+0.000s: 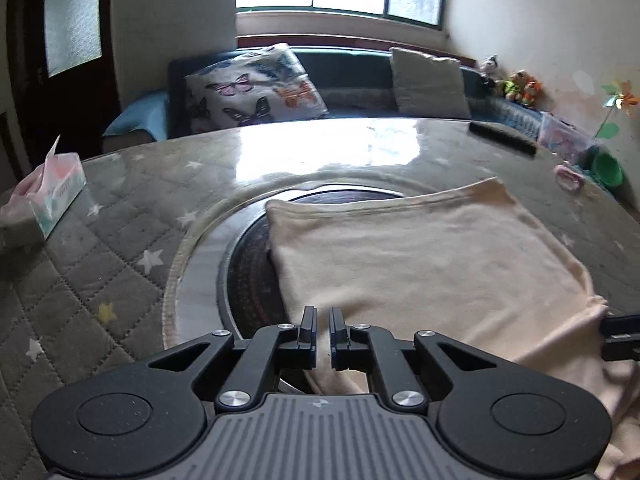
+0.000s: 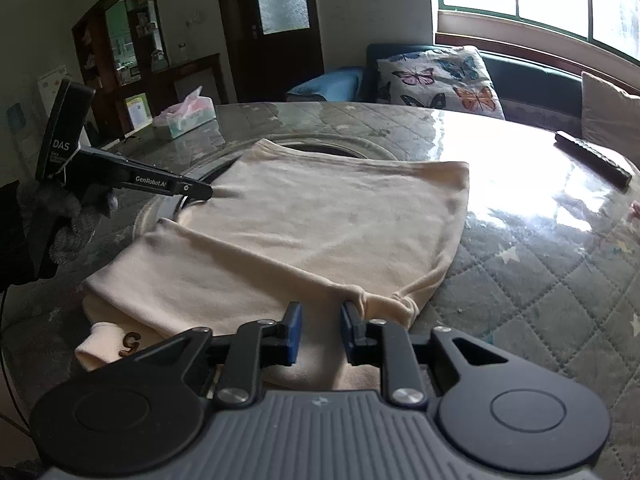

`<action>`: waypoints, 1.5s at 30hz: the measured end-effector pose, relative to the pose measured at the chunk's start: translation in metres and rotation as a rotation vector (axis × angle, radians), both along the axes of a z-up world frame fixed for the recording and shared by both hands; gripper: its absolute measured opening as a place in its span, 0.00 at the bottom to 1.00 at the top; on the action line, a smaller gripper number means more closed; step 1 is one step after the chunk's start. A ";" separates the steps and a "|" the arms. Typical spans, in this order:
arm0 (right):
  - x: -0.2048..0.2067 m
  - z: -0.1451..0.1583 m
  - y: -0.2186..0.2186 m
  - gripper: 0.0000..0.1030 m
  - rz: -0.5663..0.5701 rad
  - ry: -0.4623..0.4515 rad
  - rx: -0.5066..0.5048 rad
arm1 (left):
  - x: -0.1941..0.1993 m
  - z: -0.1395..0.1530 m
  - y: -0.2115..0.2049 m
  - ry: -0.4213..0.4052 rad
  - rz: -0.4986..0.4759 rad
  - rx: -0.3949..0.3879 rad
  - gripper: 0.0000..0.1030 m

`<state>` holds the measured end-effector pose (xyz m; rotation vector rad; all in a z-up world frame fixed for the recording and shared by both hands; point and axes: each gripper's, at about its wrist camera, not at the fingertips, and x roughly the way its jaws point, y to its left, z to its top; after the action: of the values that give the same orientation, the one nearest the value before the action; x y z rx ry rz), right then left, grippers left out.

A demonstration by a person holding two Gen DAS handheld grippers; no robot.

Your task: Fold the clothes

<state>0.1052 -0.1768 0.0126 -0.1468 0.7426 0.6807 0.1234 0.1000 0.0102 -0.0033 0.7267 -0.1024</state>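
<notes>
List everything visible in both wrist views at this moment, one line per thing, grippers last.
garment: 1, cream, folded over on the table, near edge bunched
table: 1, grey quilted cover with stars under a glossy sheet, round dark inset in the middle
tissue box: 1, white and pink, table's left edge
remote: 1, black, far right of table
pink item: 1, far right of table, too small to identify
cushions: 2, butterfly print and plain beige, on the dark sofa
left gripper: 1, black, nearly shut over the garment's left side
right gripper: 1, black with blue pads, open at the bunched near edge
</notes>
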 end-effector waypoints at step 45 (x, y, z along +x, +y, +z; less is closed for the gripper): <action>-0.051 0.016 -0.012 0.40 0.124 -0.069 -0.088 | -0.168 -0.017 -0.105 -0.147 -0.569 0.358 0.18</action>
<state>0.0540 -0.1887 0.0284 -0.2973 0.7016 0.7570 -0.0444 -0.0052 -0.0065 0.5501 0.5737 -0.5095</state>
